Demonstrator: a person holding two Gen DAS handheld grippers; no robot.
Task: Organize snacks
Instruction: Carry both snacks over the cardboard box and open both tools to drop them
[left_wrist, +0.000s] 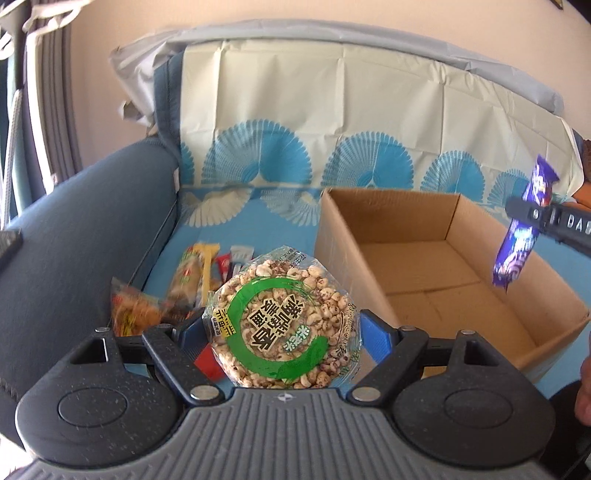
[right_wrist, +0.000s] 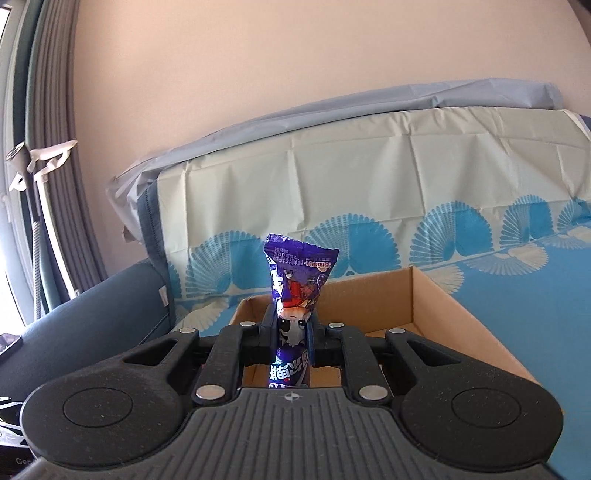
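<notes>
On the sofa seat, over a blue and cream fan-patterned cover, an open cardboard box was seen standing with its flaps out of the way and its brown floor bare. To the left of the box, a loose heap of small wrapped snacks was spread on the cover beside the dark blue sofa armrest; the individual packets in it were blurred and could not be read.

In the left wrist view, the left gripper was closed on a round puffed-grain cake in a clear wrapper with a green ring label, the packet being clamped between the two blue finger pads and held above the heap, just left of the box's near corner. At the right edge of the same view, the right gripper was seen holding a purple snack packet in the air above the right side of the box.

In the right wrist view, the right gripper was narrowly shut on that purple snack packet, which was held upright, its crimped top end raised above the fingers, with the cardboard box lying directly beyond and beneath it. A pale wall and grey curtains were visible behind the sofa.
</notes>
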